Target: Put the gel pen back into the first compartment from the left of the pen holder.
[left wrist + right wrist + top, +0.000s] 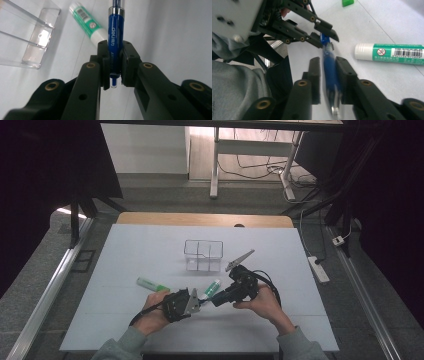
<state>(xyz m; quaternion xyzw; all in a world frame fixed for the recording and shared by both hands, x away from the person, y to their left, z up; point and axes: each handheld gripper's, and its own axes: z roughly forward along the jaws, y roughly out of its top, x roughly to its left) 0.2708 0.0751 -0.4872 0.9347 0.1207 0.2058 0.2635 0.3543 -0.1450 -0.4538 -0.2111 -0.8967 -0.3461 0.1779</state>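
- On the left of the high view a green marker (148, 283) lies loose on the white table (125, 255), apart from everything else and untouched.
- Your left gripper (196, 306) is clamped on the blue pen (115, 42); the left gripper view shows both pads pressed flat against the barrel near its lower end, the printed body running up and away past a green-and-white glue stick (87, 21).
- The pen bridges the gap between your two hands just above the table, so I judge this to be a hand-over from one gripper to the other.
- Your right gripper (216, 301) has its jaws either side of the same pen. In the right gripper view the barrel looks blurred with a sliver of space beside it, so the pads seem slack rather than pressing.
- Next, I'd say, draw the right gripper clear along the barrel without knocking it, then carry the pen to the clear organiser (203, 255) behind.
- The high view gives you the layout and the organiser's compartments; the pad contact it hides comes from the gripper views.
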